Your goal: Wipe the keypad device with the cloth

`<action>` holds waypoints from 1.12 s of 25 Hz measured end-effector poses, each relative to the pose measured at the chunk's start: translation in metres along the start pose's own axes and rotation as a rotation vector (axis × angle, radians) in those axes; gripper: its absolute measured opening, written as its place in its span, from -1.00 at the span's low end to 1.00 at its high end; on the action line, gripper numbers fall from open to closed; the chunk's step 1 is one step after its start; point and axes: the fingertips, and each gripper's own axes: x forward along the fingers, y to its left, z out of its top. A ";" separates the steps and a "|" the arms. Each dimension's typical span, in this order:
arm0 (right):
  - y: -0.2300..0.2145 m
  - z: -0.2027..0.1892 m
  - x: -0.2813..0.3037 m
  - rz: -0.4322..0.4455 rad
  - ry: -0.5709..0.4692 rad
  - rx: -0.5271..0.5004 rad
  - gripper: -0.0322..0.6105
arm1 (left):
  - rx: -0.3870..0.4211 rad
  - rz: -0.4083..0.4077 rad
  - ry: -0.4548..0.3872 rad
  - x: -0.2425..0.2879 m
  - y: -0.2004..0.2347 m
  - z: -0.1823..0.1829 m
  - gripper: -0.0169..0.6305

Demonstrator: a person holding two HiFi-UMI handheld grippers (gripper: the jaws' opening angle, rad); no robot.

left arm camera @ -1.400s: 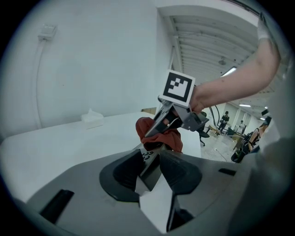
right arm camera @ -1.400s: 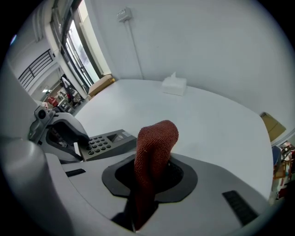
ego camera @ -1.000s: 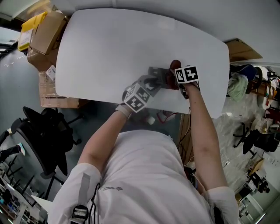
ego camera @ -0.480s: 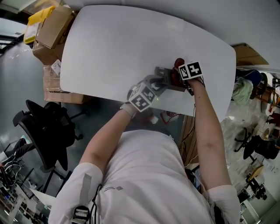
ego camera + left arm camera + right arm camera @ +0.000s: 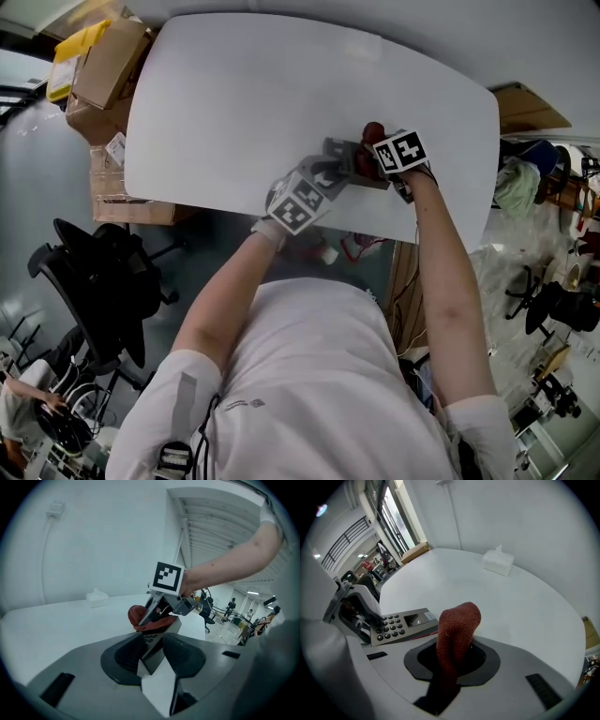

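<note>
Head view, left gripper (image 5: 152,649) jaws pinching keypad device (image 5: 401,625), right gripper (image 5: 452,660) jaws clamping cloth (image 5: 458,623), tissue box (image 5: 498,561) beyond

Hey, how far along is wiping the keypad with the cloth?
Done: the left gripper clamps the keypad, and the right gripper grips the red cloth. In hand: the cloth is against the keypad's far end. Left: the keys lie bare of cloth; how much is already wiped cannot be told.
</note>
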 end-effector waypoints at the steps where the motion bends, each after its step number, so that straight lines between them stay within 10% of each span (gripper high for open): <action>1: 0.004 -0.001 -0.002 0.010 -0.002 -0.011 -0.66 | -0.003 -0.001 -0.001 0.000 0.000 0.000 -0.54; 28: 0.055 -0.028 -0.074 -0.016 -0.268 -0.111 -0.66 | -0.019 0.027 -0.008 -0.002 0.005 0.000 -0.51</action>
